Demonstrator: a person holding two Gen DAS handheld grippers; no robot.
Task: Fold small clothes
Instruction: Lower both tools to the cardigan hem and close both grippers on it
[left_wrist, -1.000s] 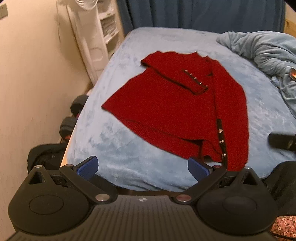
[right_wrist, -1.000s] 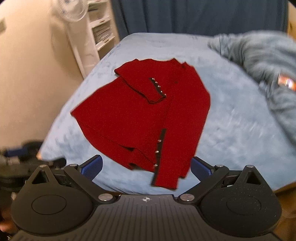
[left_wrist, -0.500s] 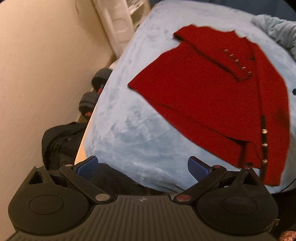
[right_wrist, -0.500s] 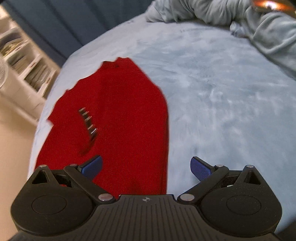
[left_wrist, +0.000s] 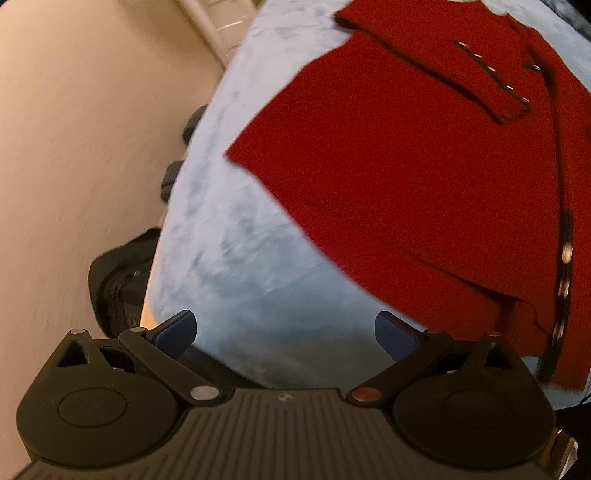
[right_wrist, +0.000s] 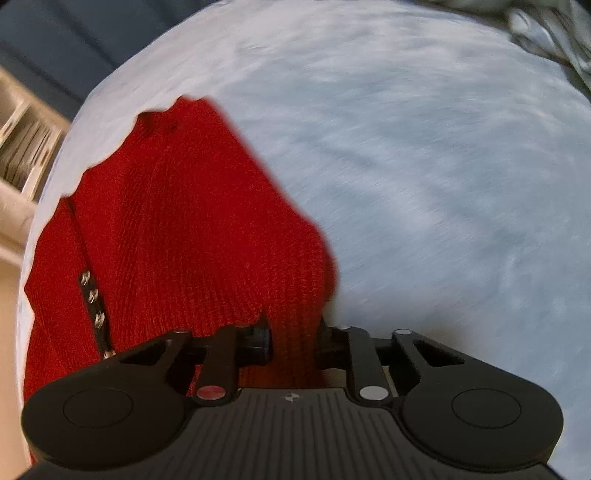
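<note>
A red knit sweater with button-trimmed cuffs lies on the light blue bed cover, both sleeves folded over its front. My left gripper is open and empty over the near left edge of the bed, short of the sweater's hem. My right gripper is shut on the sweater, pinching a fold of red knit at its near right edge between the pads.
A beige wall and dark objects on the floor lie left of the bed. A white shelf unit stands at the far left. A rumpled blue-grey blanket lies at the far right.
My right gripper moved down onto the sweater's right edge and closed on it. My left gripper moved closer to the bed's left edge and stayed open.
</note>
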